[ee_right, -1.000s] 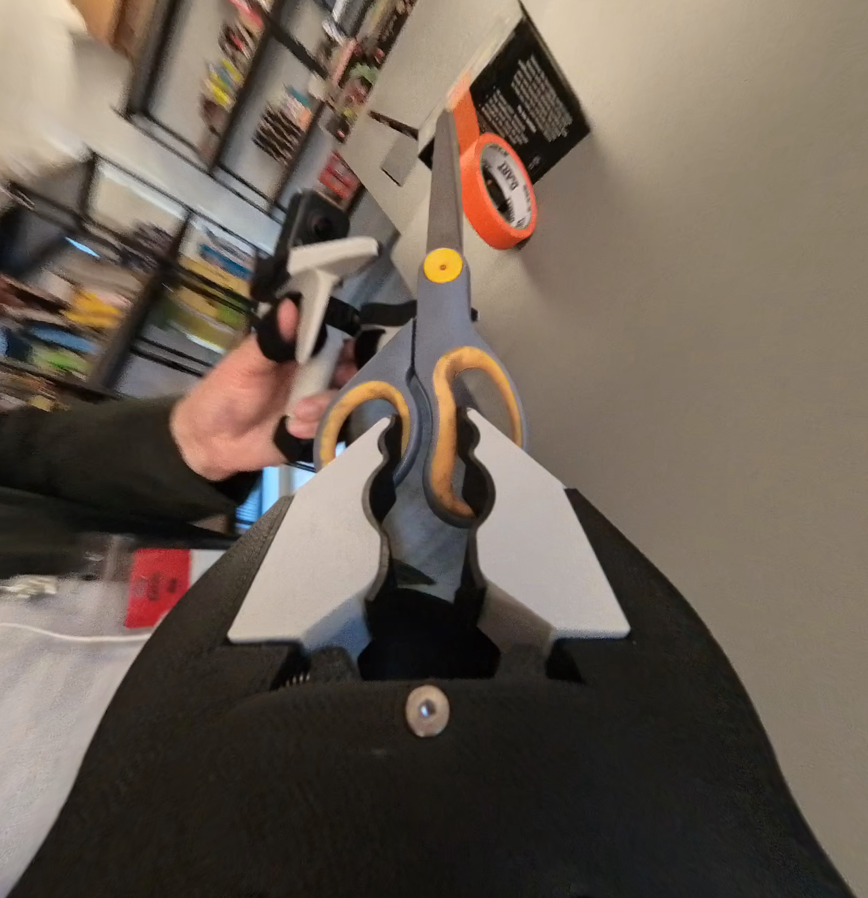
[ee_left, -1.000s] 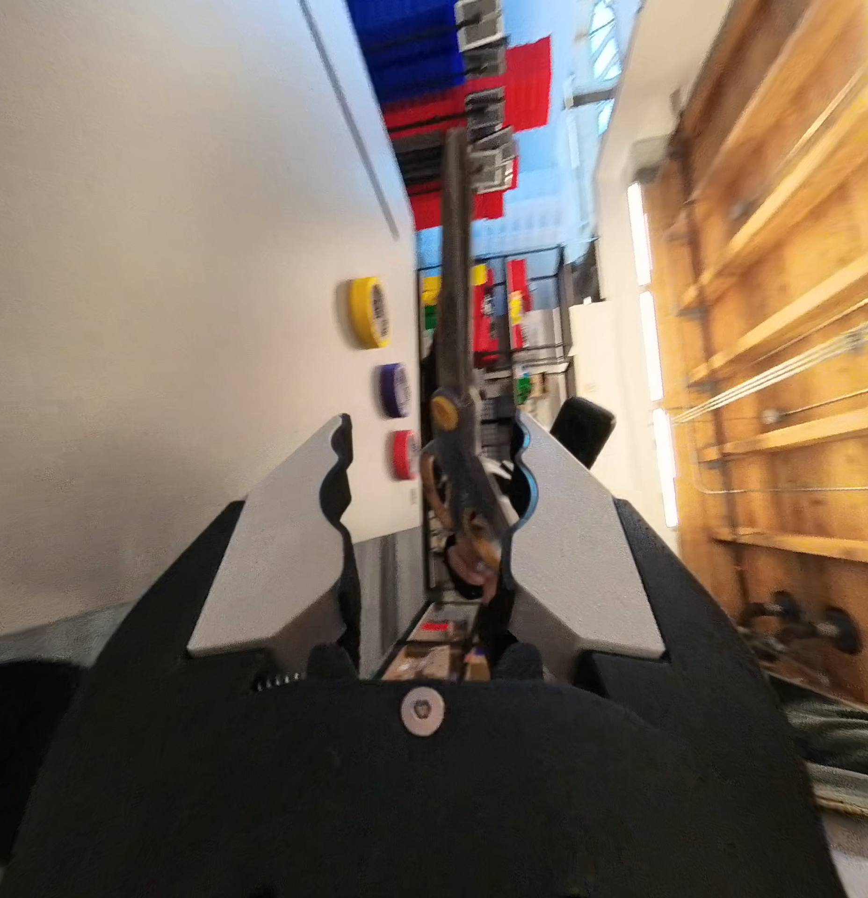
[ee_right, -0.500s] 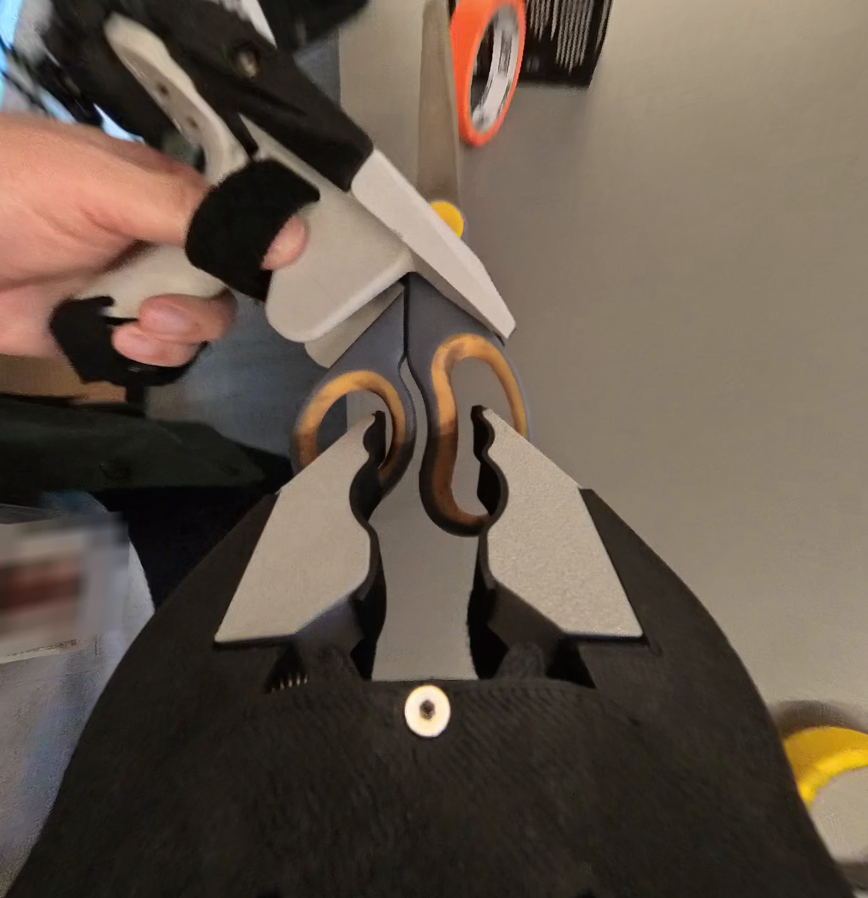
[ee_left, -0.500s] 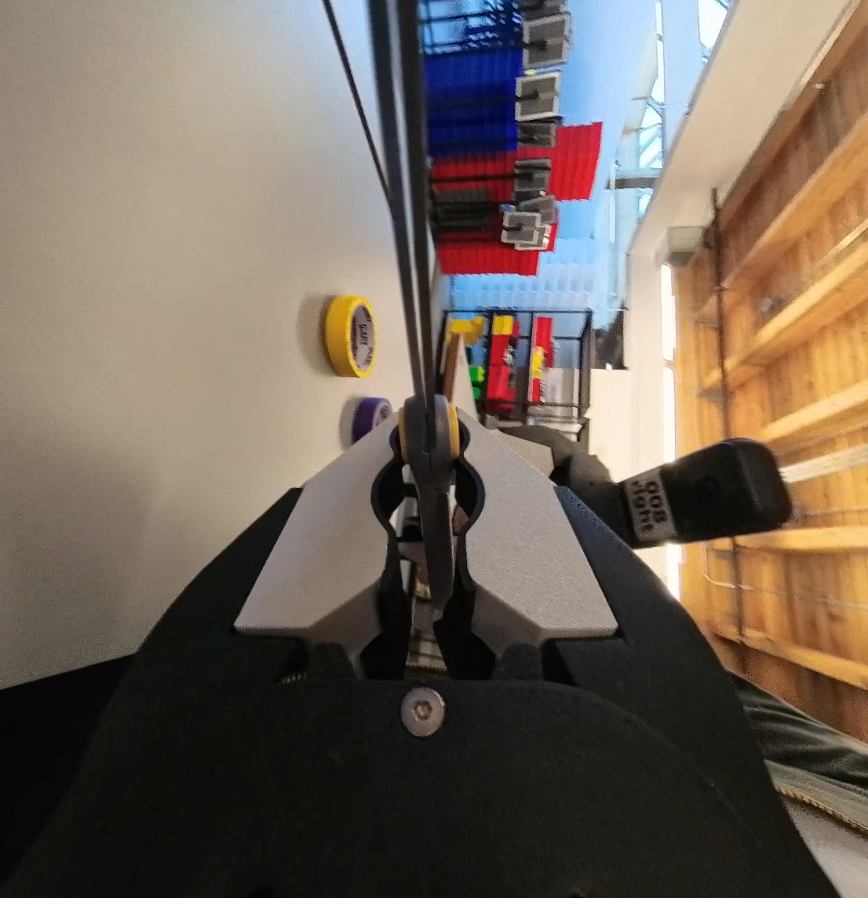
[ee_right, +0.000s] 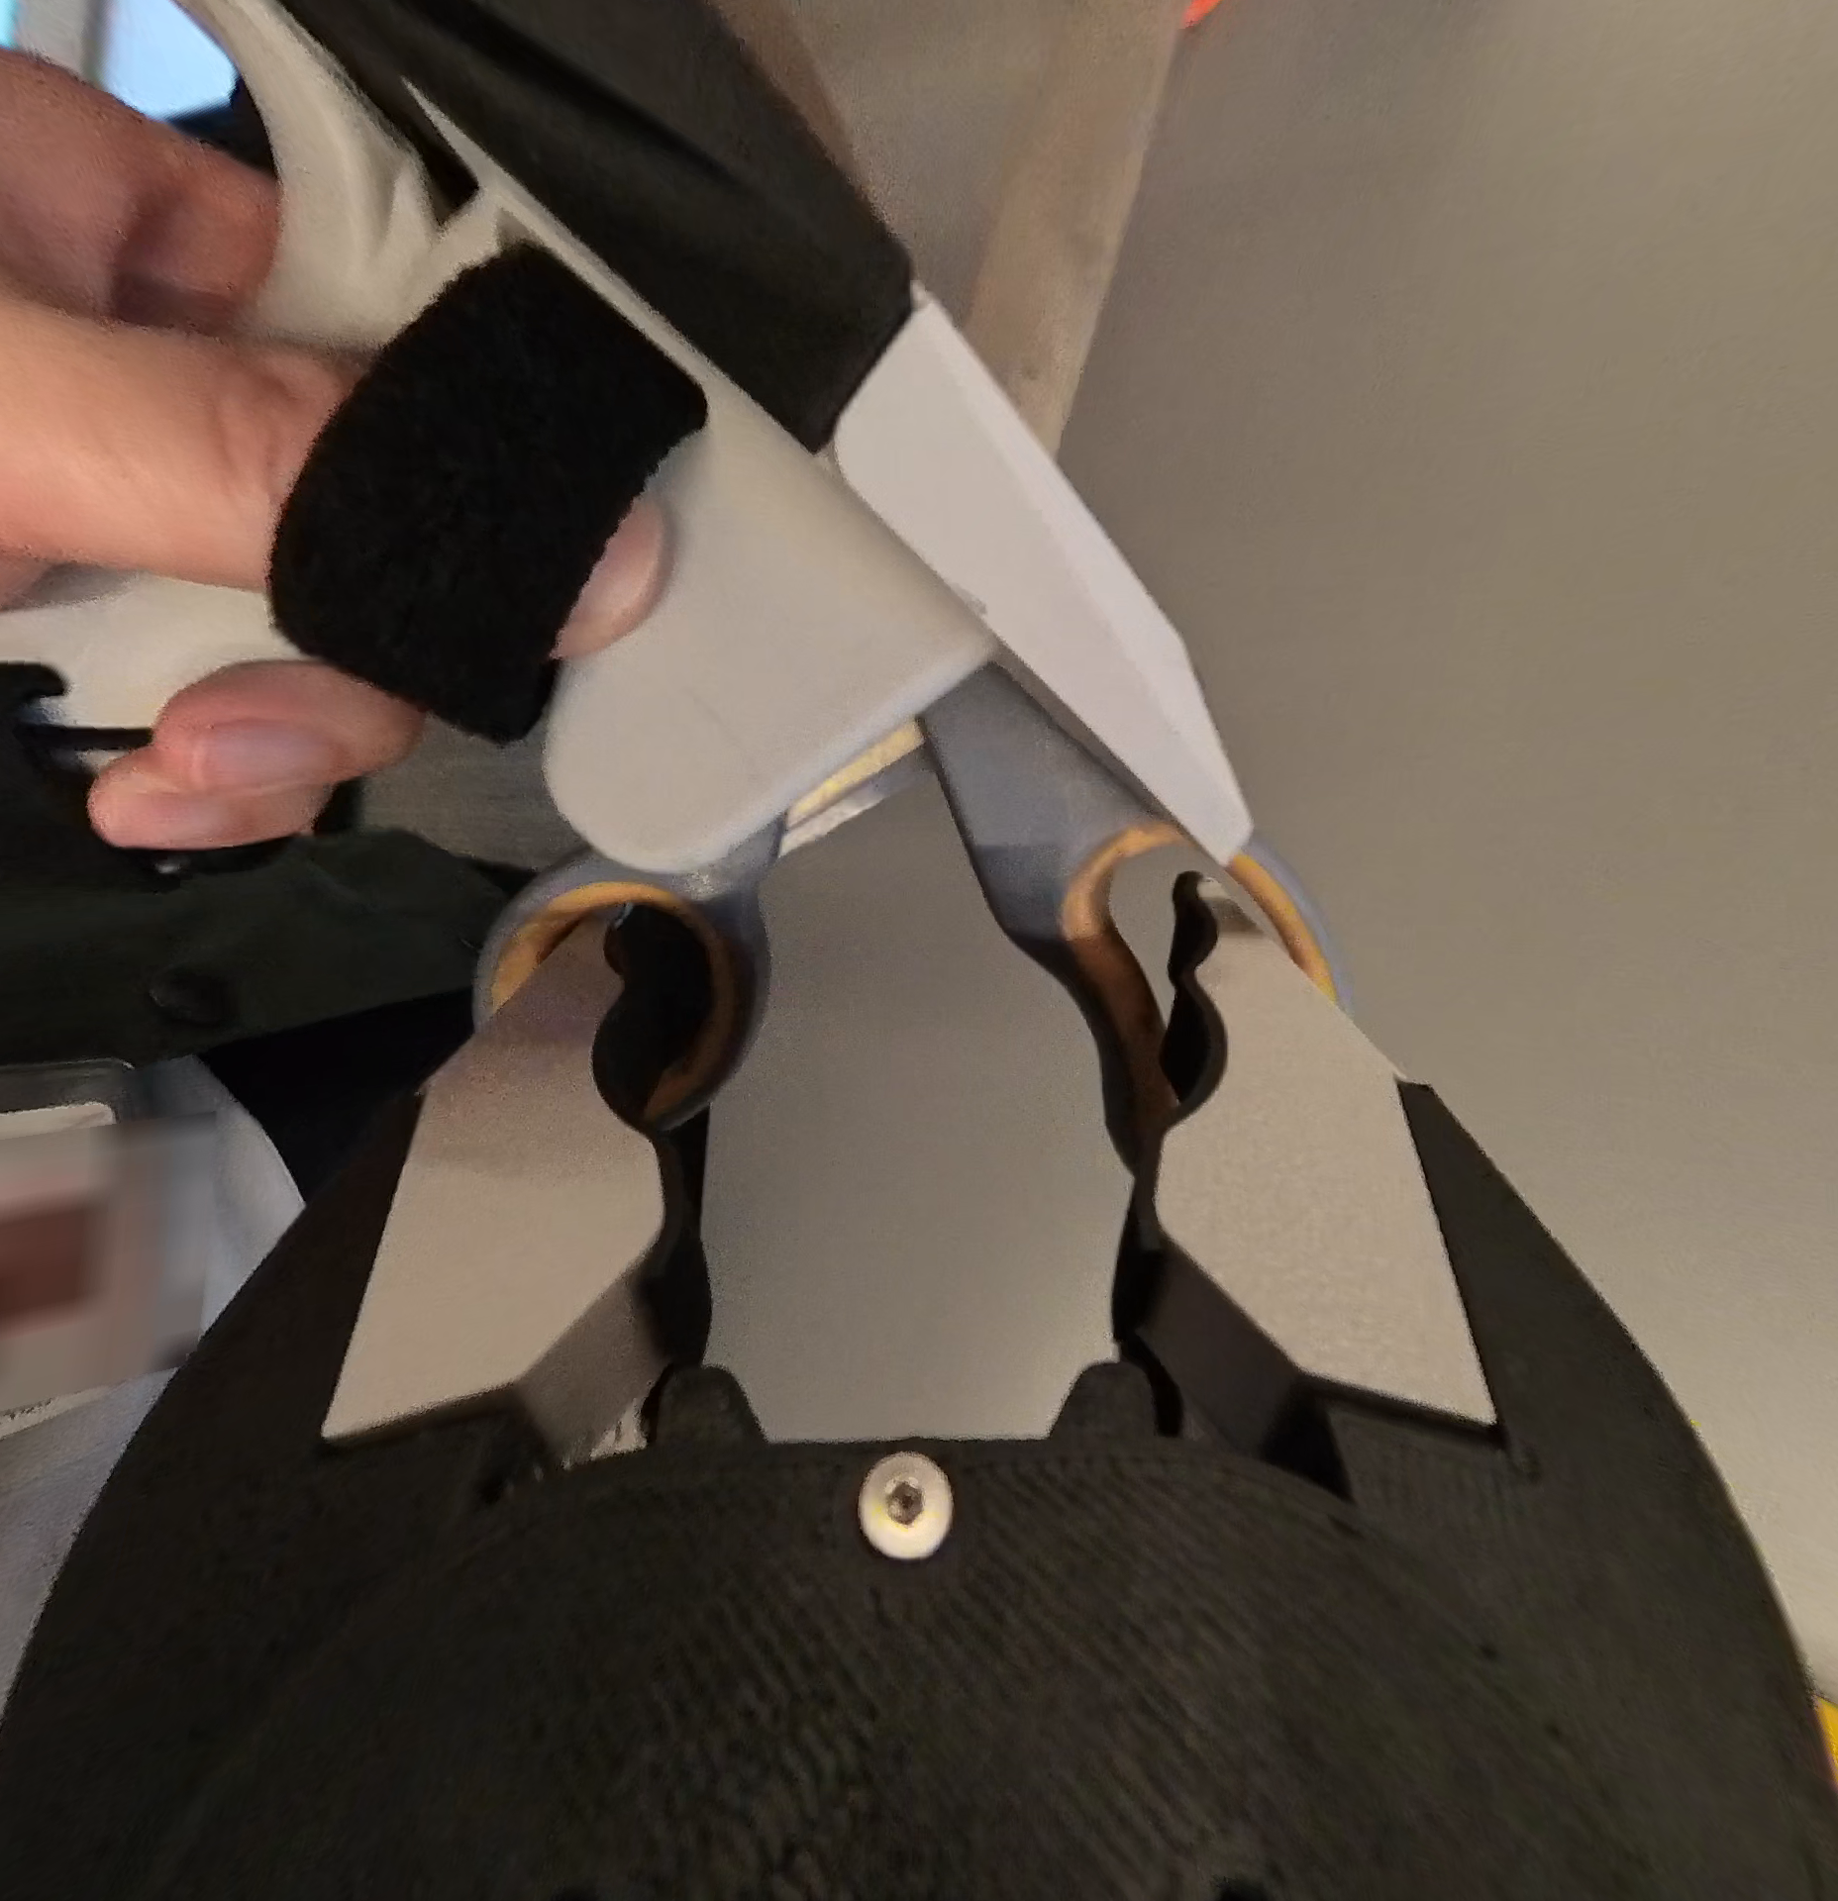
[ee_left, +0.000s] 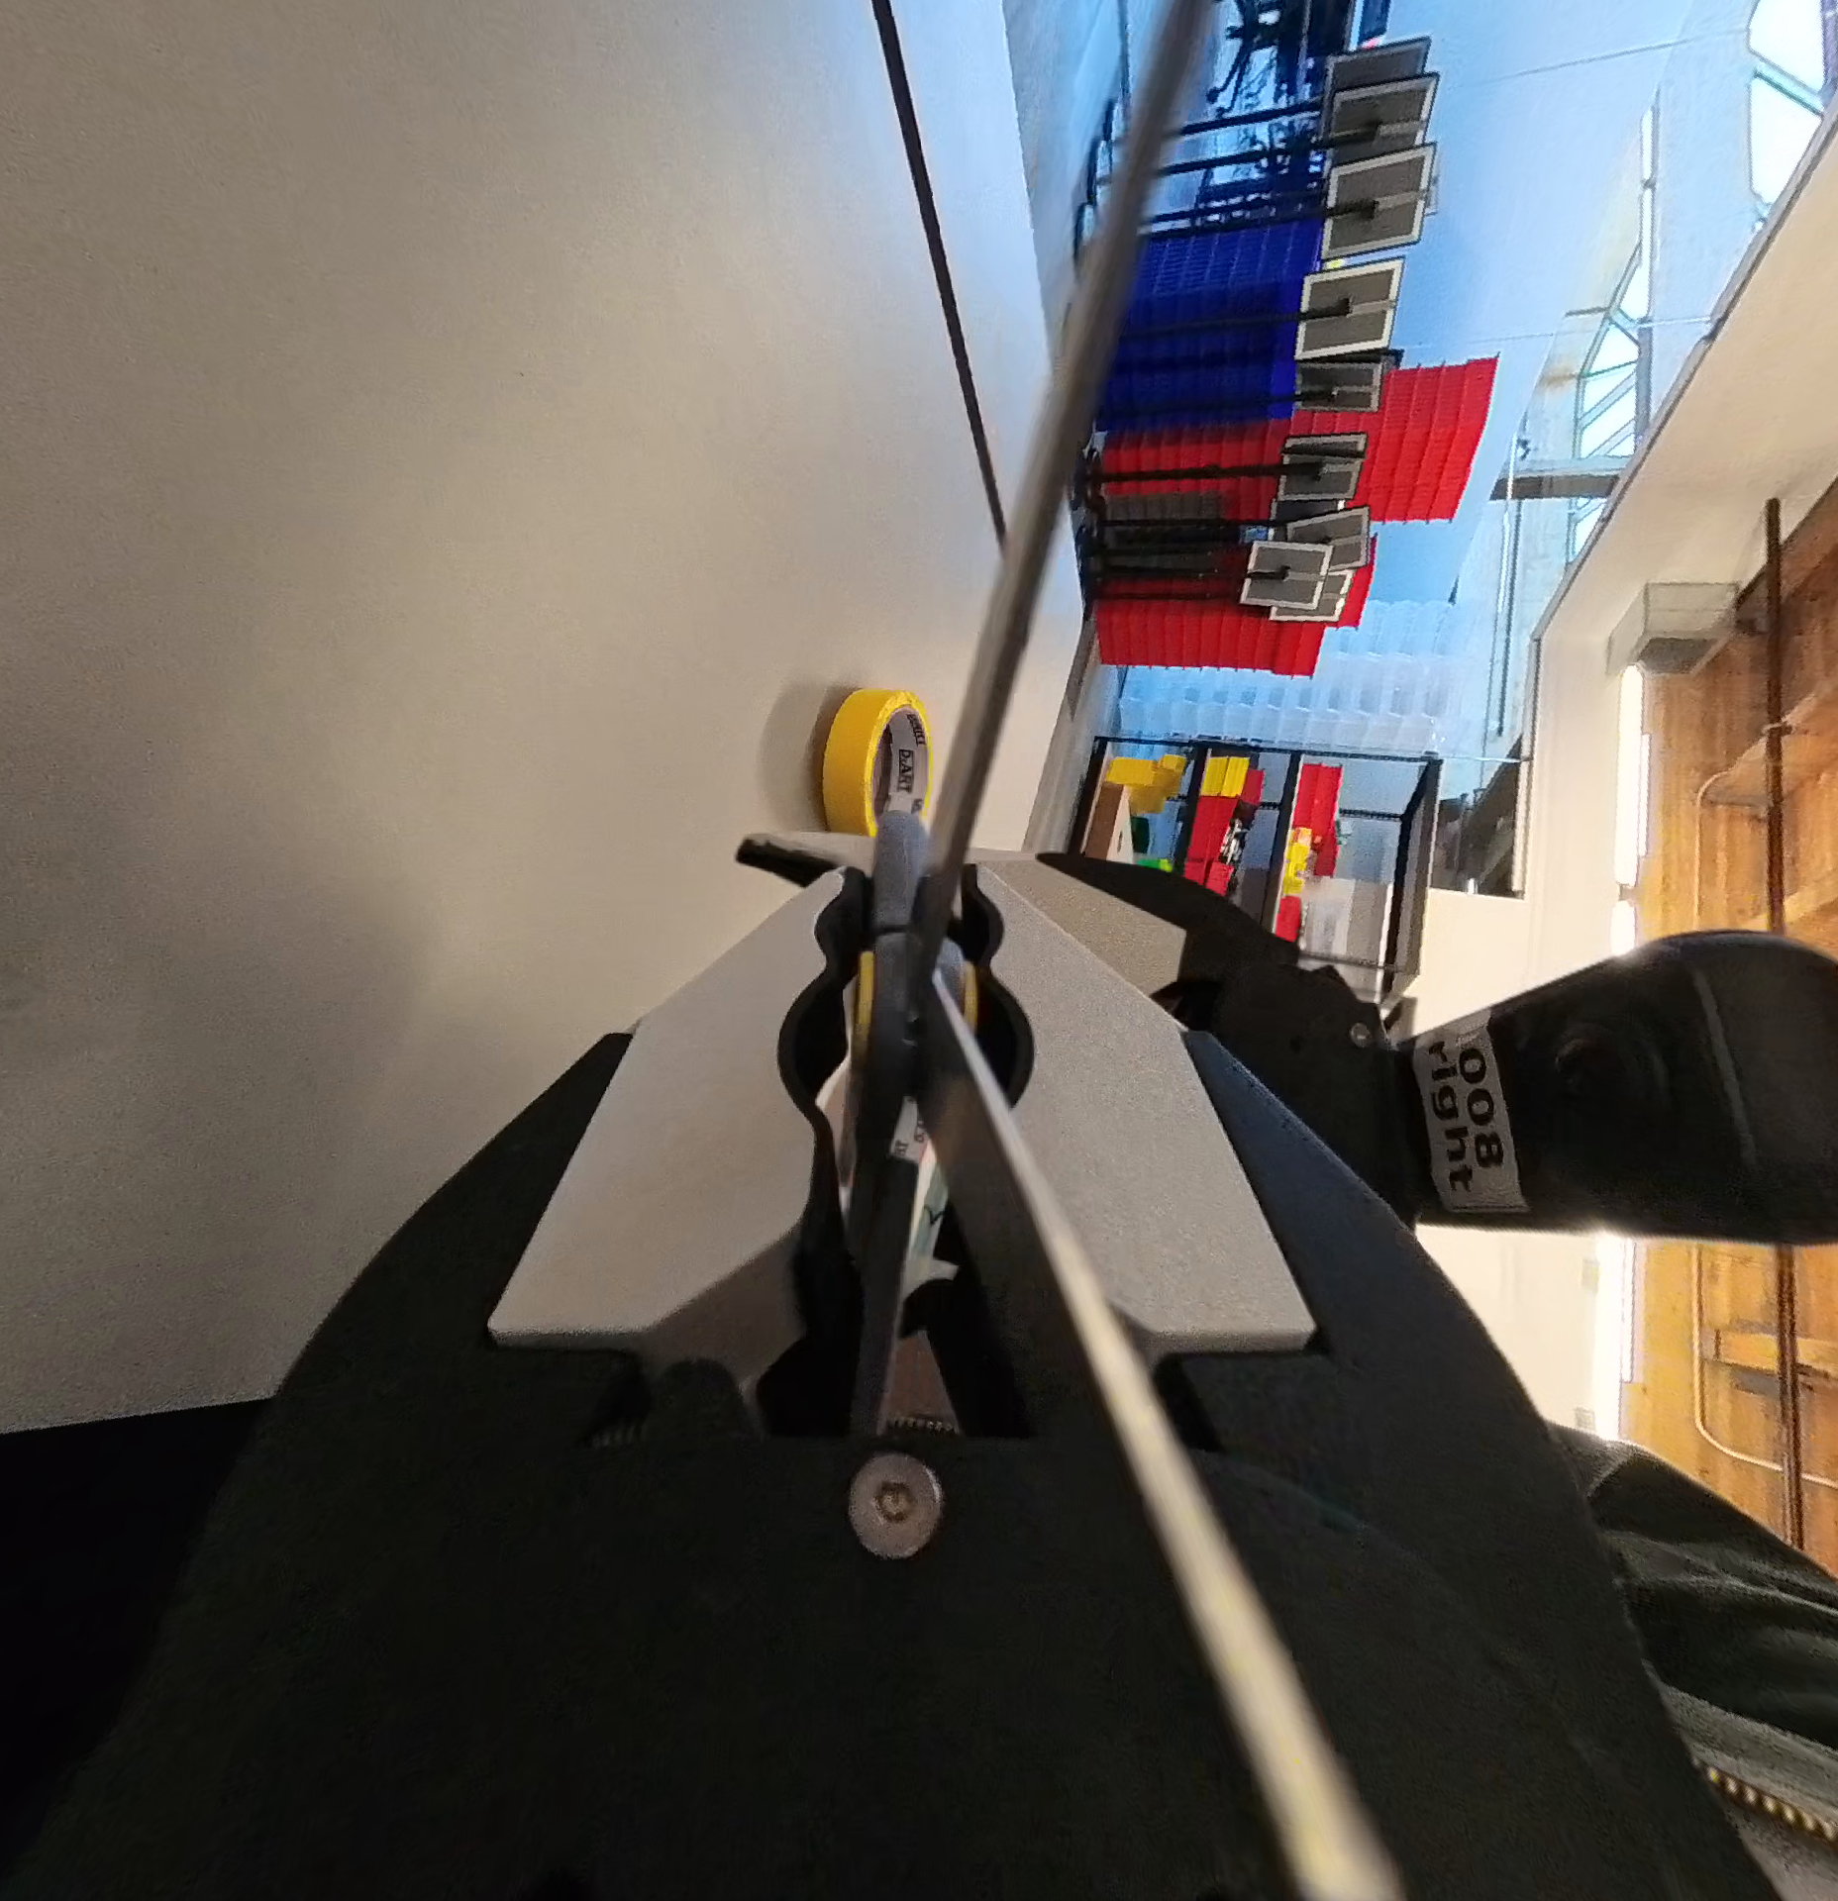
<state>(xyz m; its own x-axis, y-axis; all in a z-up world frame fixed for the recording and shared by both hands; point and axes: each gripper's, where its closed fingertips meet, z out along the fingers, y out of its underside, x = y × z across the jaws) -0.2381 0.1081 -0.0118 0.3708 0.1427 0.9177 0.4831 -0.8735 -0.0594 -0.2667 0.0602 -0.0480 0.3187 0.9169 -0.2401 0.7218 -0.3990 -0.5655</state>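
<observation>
While the left gripper (ee_left: 910, 895) is clamped on the grey scissors (ee_left: 899, 1029) at the pivot, edge-on above a pale table (ee_left: 380, 514) near a yellow tape roll (ee_left: 874, 761), the right gripper (ee_right: 910, 916) stands spread, one finger through each handle loop, blades parted; the hold looks soundest with the pivot clamp firm and both loops pressed evenly

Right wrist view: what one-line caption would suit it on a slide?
Right claw spread open inside the scissors' two handle loops, while the left claw grips them near the pivot.
</observation>
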